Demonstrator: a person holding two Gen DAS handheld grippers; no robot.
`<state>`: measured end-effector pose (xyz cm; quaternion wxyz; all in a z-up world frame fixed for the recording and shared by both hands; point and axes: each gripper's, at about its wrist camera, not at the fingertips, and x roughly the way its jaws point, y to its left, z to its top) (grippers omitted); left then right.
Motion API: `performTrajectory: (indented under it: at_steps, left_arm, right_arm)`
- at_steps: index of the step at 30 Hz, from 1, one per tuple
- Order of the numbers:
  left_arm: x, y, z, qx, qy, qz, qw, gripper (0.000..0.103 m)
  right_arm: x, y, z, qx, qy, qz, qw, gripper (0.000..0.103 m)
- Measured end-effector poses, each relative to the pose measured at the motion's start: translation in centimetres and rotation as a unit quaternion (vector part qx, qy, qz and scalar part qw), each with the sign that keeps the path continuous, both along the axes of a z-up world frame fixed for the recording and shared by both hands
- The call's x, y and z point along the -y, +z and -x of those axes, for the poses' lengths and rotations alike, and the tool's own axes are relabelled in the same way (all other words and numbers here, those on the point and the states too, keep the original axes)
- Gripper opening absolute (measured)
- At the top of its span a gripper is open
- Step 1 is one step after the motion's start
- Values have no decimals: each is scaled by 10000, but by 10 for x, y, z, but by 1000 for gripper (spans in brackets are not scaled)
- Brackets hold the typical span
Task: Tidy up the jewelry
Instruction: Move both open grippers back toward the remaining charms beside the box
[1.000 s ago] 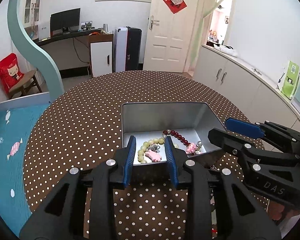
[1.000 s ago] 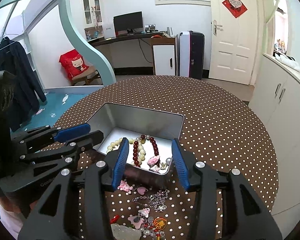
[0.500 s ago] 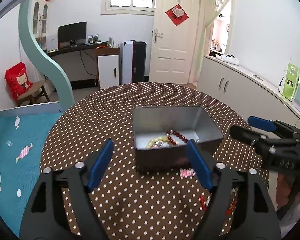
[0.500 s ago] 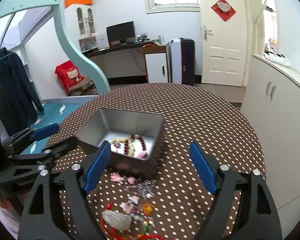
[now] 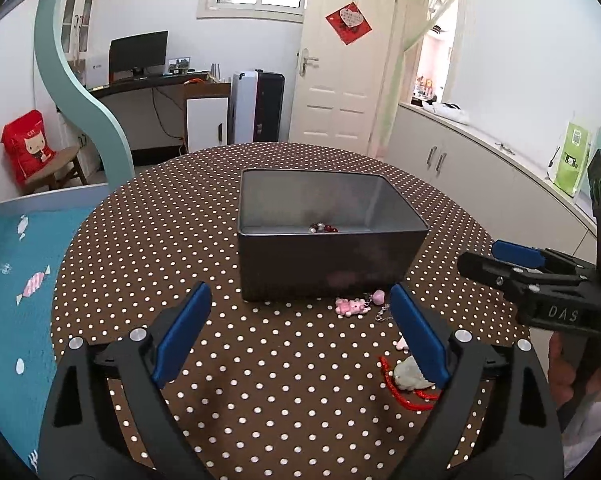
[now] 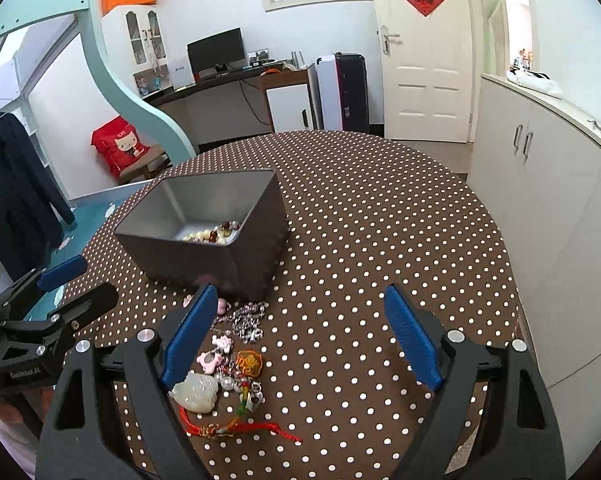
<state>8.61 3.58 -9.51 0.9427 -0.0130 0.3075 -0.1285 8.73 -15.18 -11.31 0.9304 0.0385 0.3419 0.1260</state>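
Observation:
A grey metal tin (image 5: 328, 236) stands on the brown polka-dot round table (image 5: 160, 248), with bead bracelets (image 6: 214, 234) on its floor. Loose jewelry lies on the cloth in front of it: a pink charm (image 5: 350, 306), a silver chain (image 6: 246, 320), a pale jade pendant on red cord (image 6: 194, 392), an orange knot charm (image 6: 249, 362). My left gripper (image 5: 300, 332) is open and empty, short of the tin. My right gripper (image 6: 300, 336) is open and empty above the cloth, right of the jewelry pile; its left finger covers part of the pile.
The tin also shows in the right wrist view (image 6: 204, 232). White cabinets (image 6: 540, 200) run along the right of the table. A teal curved bed frame (image 5: 80, 92) and blue mat (image 5: 12, 280) lie to the left. A door (image 5: 340, 72) is behind.
Both grippers have pulled back from the tin and opened wide. The left had been nearly shut above the tin's contents; now it sits low in front of the tin.

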Motion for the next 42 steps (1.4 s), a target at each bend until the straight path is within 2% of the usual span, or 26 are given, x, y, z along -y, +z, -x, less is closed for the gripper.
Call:
performTrajectory:
  at_steps: [4, 10, 13, 15, 17, 22, 25, 27, 30, 31, 32, 34, 42]
  left_arm:
    - [14, -3, 1, 138, -63, -241, 9996, 91]
    - [33, -16, -13, -105, -183, -446, 9988, 90]
    - [38, -23, -21, -282, -324, -390, 9983, 74]
    - [43, -28, -26, -438, -360, -424, 9975, 68]
    - [48, -32, -33, -649, -455, -448, 9959, 53]
    - [56, -33, -44, -739, -419, -520, 9950, 51]
    - [65, -36, -54, -927, -396, -647, 9928, 51]
    - [70, -42, -58, -1074, -385, -761, 9906, 43]
    - [69, -45, -62, -1136, -354, -738, 9901, 39]
    - [69, -45, -63, -1167, -357, -725, 9899, 30]
    - [68, -45, -63, -1169, -328, -769, 9896, 26]
    - [67, -45, -64, -1151, -337, -807, 9895, 26]
    - [59, -45, -51, -1180, -360, -554, 9908, 26]
  right_arm:
    - [-1, -6, 3, -30, 49, 2, 10000, 82]
    - [0, -17, 3, -152, 77, 0, 9999, 82]
    - [1, -20, 3, -185, 91, -15, 9998, 82]
    - [4, -22, 4, -196, 123, -70, 9997, 82]
    - [8, -22, 2, -204, 118, -93, 9997, 82]
    - [22, -25, -3, -278, 40, -186, 9994, 82]
    - [28, -26, -4, -305, 21, -237, 9992, 82]
    - [31, -25, -3, -303, 13, -259, 9992, 82]
    - [36, -23, -3, -292, -1, -284, 9992, 82]
    - [36, -23, -3, -292, -5, -286, 9992, 82]
    - [37, -24, -3, -295, -12, -285, 9992, 82]
    - [39, -24, -3, -308, -32, -281, 9991, 82]
    - [32, -13, 5, -172, 100, -284, 9994, 82]
